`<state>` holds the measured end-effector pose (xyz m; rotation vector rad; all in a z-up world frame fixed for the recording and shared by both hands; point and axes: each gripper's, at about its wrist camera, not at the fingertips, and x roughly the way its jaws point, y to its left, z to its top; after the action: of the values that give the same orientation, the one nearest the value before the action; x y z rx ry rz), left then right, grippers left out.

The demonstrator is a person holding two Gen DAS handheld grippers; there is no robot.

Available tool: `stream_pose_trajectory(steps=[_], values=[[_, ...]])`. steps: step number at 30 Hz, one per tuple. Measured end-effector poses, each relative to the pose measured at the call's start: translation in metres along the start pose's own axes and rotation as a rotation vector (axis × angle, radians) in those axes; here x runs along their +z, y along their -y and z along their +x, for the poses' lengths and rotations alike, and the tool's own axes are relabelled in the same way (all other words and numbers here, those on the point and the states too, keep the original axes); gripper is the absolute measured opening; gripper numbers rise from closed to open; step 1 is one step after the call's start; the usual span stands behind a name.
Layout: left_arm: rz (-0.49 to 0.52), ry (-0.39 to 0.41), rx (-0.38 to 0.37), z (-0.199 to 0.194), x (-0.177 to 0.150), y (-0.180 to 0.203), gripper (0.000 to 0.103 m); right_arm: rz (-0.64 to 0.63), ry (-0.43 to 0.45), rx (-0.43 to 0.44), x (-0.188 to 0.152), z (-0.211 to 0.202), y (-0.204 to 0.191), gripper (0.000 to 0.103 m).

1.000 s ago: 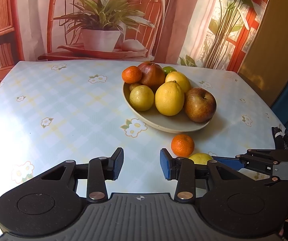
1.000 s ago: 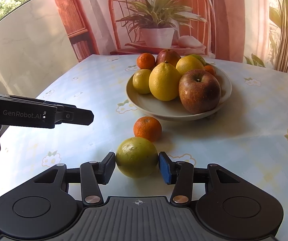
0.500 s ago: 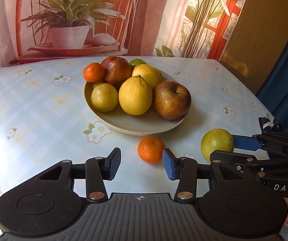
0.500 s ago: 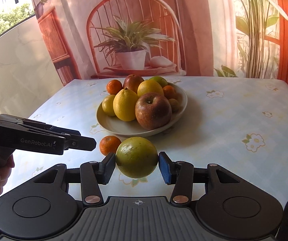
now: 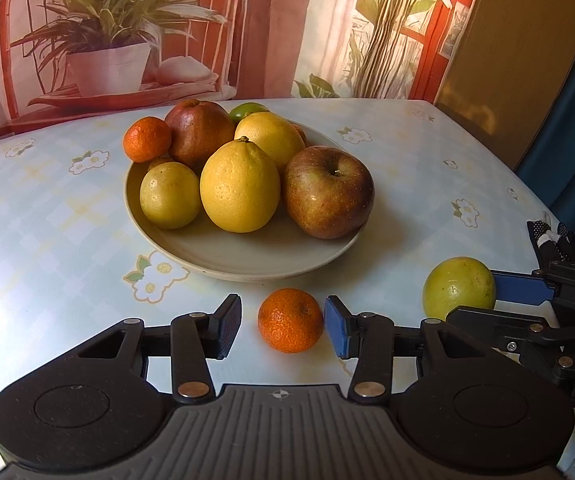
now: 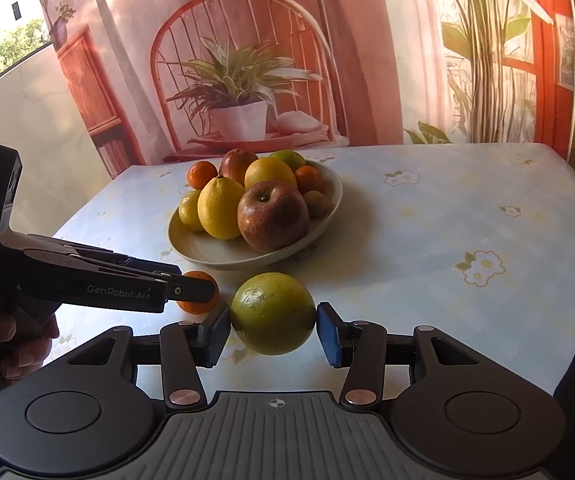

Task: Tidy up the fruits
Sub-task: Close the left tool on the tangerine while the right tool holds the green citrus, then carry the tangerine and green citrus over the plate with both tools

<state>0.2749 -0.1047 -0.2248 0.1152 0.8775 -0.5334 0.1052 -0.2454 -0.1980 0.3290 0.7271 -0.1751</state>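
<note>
Green-yellow citrus (image 6: 273,313) clamped between right gripper (image 6: 273,330) pads, lifted off the table (image 6: 427,216), just in front of the bowl (image 6: 207,250). Loose mandarin (image 5: 290,320) on the table near its front edge, between left gripper (image 5: 283,326) fingers, jaws apart, not touching. Bowl mid-table holds lemons, apples, mandarins.

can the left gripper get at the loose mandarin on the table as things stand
Probably yes: the left gripper is open with the mandarin sitting between its fingers, nothing between them. The plate lies beyond it.
</note>
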Motion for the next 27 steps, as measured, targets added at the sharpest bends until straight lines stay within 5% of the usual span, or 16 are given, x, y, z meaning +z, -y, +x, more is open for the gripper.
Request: stream_pose_trajectory(steps=[15,27], values=[[0.033,-0.004,-0.001,0.008,-0.003,0.005,0.039,0.002,-0.005,-0.012,0.0,0.0,0.001,0.043],[0.051,0.075,0.021,-0.027,0.0,-0.012,0.039,-0.026,0.004,0.008,0.011,0.001,-0.008,0.043]])
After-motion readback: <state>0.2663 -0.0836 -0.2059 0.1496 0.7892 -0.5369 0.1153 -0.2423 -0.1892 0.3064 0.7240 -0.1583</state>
